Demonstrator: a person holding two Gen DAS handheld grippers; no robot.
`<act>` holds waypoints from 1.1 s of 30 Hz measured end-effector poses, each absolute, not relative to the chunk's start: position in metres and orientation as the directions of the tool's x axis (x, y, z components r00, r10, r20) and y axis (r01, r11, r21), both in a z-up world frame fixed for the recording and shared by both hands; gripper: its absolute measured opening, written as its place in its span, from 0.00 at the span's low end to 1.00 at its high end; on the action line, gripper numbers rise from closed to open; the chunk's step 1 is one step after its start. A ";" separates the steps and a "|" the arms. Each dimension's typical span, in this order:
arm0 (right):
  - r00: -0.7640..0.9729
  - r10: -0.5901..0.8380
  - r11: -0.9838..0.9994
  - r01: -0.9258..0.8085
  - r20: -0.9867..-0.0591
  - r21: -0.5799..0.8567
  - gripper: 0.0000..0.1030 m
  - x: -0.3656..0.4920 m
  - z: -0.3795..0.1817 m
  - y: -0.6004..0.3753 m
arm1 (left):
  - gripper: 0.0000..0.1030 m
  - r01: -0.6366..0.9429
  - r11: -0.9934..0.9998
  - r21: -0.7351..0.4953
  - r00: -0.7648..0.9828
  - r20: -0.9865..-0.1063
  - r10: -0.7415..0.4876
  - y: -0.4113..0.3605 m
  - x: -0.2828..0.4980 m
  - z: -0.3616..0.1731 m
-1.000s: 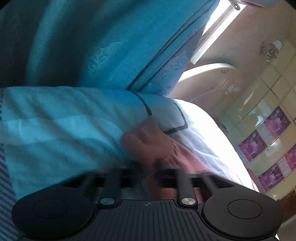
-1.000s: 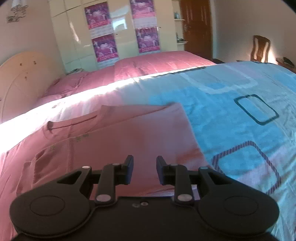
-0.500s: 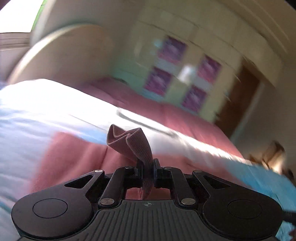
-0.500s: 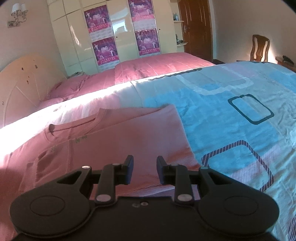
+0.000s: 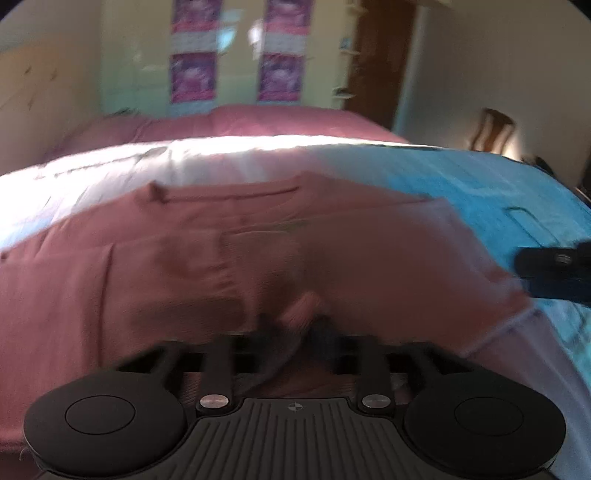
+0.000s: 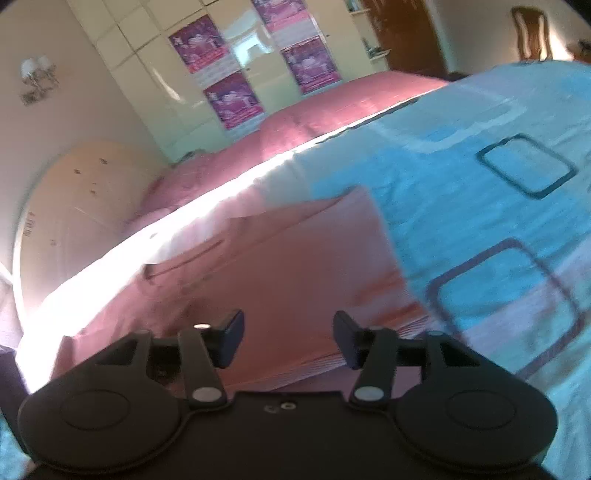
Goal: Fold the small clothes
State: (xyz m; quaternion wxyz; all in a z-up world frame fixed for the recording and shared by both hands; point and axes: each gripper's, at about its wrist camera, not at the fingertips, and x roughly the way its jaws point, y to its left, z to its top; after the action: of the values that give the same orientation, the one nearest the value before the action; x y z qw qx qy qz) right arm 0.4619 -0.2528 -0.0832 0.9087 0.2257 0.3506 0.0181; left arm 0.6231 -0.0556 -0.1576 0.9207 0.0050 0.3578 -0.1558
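A small pink shirt (image 5: pixel 229 266) lies spread on the blue patterned bedspread (image 5: pixel 491 184), its neckline towards the far side. My left gripper (image 5: pixel 295 332) is low over the shirt's near edge. Its jaws are opening, and a blurred hump of pink fabric (image 5: pixel 301 314) still stands between the parted fingers. In the right wrist view the pink shirt (image 6: pixel 295 266) lies under my right gripper (image 6: pixel 288 339). Its jaws are opening too, with nothing between the pads. The right gripper (image 5: pixel 554 269) also shows at the shirt's right edge in the left wrist view.
A maroon cover (image 6: pixel 325 110) lies across the far part of the bed. A pale headboard (image 6: pixel 74 206) stands at the left. Behind is a wardrobe with purple posters (image 6: pixel 229 99), a brown door (image 6: pixel 402 33) and a wooden chair (image 5: pixel 493 129).
The left gripper swung across the bed with a pinched fold of the pink shirt, came down over the shirt and parted its jaws. The right gripper's jaws widened and its view tilted.
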 end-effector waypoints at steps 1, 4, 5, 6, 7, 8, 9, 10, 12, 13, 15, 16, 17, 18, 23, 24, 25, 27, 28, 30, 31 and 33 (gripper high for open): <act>0.749 0.219 0.892 0.106 -0.625 0.440 0.51 0.463 -0.084 -0.250 | 0.58 0.291 0.951 -0.103 0.714 -0.639 -0.288 -0.054 0.615 -0.149; 0.732 0.302 0.875 0.041 -0.610 0.483 0.48 0.471 -0.088 -0.239 | 0.62 0.233 0.970 -0.065 0.780 -0.584 -0.226 -0.025 0.586 -0.127; 0.723 0.329 0.867 0.025 -0.608 0.498 0.46 0.475 -0.090 -0.234 | 0.62 0.198 0.977 -0.073 0.794 -0.572 -0.204 -0.007 0.574 -0.123; 0.711 0.357 0.857 0.008 -0.606 0.515 0.43 0.479 -0.094 -0.229 | 0.62 0.154 0.985 -0.074 0.808 -0.565 -0.168 0.015 0.568 -0.119; 0.694 0.386 0.846 -0.002 -0.608 0.534 0.42 0.485 -0.099 -0.222 | 0.62 0.110 0.992 -0.063 0.817 -0.562 -0.126 0.033 0.559 -0.118; 0.680 0.407 0.836 -0.008 -0.610 0.549 0.40 0.490 -0.102 -0.216 | 0.62 0.063 0.997 -0.043 0.824 -0.561 -0.076 0.052 0.551 -0.119; 0.665 0.434 0.822 -0.015 -0.608 0.570 0.40 0.496 -0.107 -0.210 | 0.62 0.032 0.999 -0.023 0.826 -0.562 -0.039 0.069 0.541 -0.118; 0.651 0.456 0.808 -0.016 -0.607 0.589 0.40 0.501 -0.112 -0.203 | 0.62 0.011 1.000 -0.006 0.823 -0.568 -0.012 0.085 0.532 -0.120; 0.621 0.493 0.784 -0.013 -0.609 0.621 0.40 0.512 -0.122 -0.189 | 0.62 -0.031 0.999 0.022 0.798 -0.601 0.038 0.114 0.519 -0.129; 0.613 0.503 0.776 -0.011 -0.609 0.631 0.40 0.516 -0.125 -0.185 | 0.62 -0.053 0.998 0.017 0.786 -0.616 0.052 0.127 0.515 -0.134; 0.603 0.511 0.766 0.004 -0.613 0.643 0.41 0.523 -0.132 -0.175 | 0.62 -0.088 0.996 -0.002 0.768 -0.637 0.067 0.148 0.511 -0.145; 0.600 0.505 0.767 0.016 -0.620 0.641 0.41 0.527 -0.134 -0.170 | 0.62 -0.099 0.995 -0.012 0.761 -0.645 0.068 0.155 0.511 -0.149; 0.598 0.503 0.768 0.023 -0.624 0.640 0.41 0.529 -0.135 -0.167 | 0.62 -0.114 0.993 -0.018 0.757 -0.649 0.075 0.161 0.514 -0.153; 0.599 0.500 0.770 0.025 -0.626 0.638 0.41 0.530 -0.136 -0.164 | 0.62 -0.123 0.992 -0.027 0.759 -0.647 0.076 0.168 0.517 -0.157; 0.596 0.414 0.856 0.002 -0.688 0.517 0.06 0.537 -0.131 -0.145 | 0.56 -0.149 0.988 -0.026 0.759 -0.644 0.097 0.176 0.537 -0.173; 0.601 0.389 0.877 -0.010 -0.698 0.481 0.06 0.538 -0.127 -0.141 | 0.51 -0.159 0.987 -0.034 0.760 -0.643 0.101 0.178 0.540 -0.177; 0.612 0.385 0.881 -0.022 -0.691 0.472 0.06 0.537 -0.123 -0.141 | 0.38 -0.176 0.983 -0.051 0.762 -0.639 0.103 0.183 0.541 -0.177; 0.667 0.360 0.900 -0.066 -0.652 0.430 0.06 0.529 -0.103 -0.140 | 0.22 -0.166 0.983 -0.074 0.767 -0.636 0.082 0.185 0.548 -0.179; 0.695 0.352 0.906 -0.084 -0.627 0.415 0.06 0.523 -0.090 -0.142 | 0.16 -0.157 0.984 -0.089 0.768 -0.637 0.065 0.186 0.550 -0.181; 0.759 0.309 0.923 -0.095 -0.573 0.372 0.06 0.508 -0.066 -0.156 | 0.14 -0.133 0.990 -0.053 0.767 -0.638 0.068 0.181 0.549 -0.182; 0.779 0.276 0.937 -0.088 -0.563 0.337 0.06 0.501 -0.061 -0.164 | 0.13 -0.124 0.991 -0.044 0.767 -0.638 0.068 0.179 0.550 -0.182; 0.744 0.226 0.961 -0.063 -0.629 0.270 0.06 0.503 -0.073 -0.177 | 0.13 -0.125 0.990 -0.059 0.766 -0.640 0.058 0.180 0.549 -0.182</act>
State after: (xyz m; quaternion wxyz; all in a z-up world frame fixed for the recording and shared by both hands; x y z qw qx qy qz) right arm 0.5027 -0.1770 -0.0727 0.9265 0.1163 0.3494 0.0779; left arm 0.5495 0.1802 -0.1825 0.9384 -0.0491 0.3384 0.0487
